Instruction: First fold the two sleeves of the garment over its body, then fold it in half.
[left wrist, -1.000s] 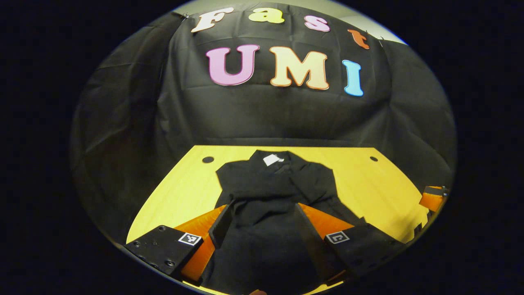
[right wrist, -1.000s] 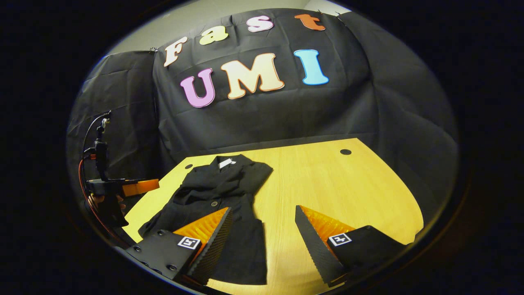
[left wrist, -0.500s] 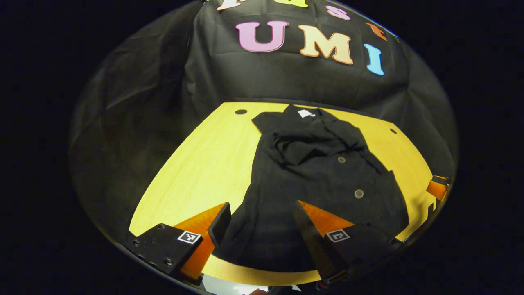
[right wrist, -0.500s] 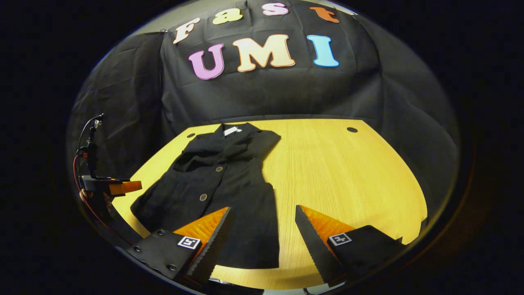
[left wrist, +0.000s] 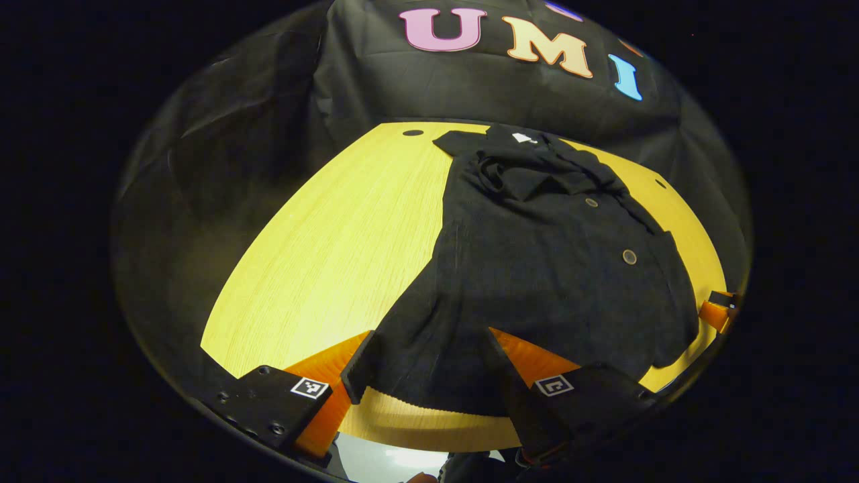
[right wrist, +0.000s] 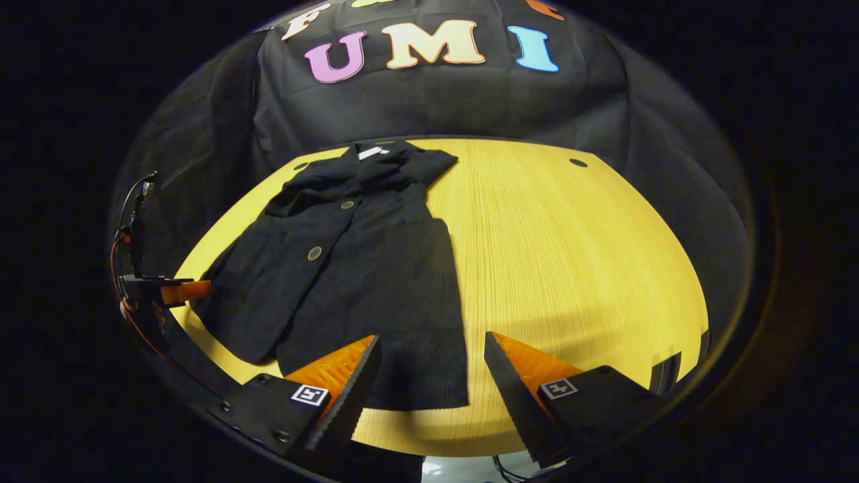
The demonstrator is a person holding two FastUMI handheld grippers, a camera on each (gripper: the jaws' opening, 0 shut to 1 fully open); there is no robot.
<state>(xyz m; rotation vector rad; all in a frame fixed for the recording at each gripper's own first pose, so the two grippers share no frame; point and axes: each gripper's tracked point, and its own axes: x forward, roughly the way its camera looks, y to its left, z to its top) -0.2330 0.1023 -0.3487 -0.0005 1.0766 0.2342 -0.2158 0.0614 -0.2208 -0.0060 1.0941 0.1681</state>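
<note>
both grippers, left gripper point(left wrist: 426, 365) and right gripper point(right wrist: 429, 369), hang wide open above the black garment's point(right wrist: 362, 268) near hem (sleeves bunched near its collar) on the yellow table point(right wrist: 570, 255).

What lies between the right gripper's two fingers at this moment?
In the right gripper view, the open right gripper frames the black jacket's hem corner and bare yellow table beside it; neither finger visibly touches the cloth.
</note>
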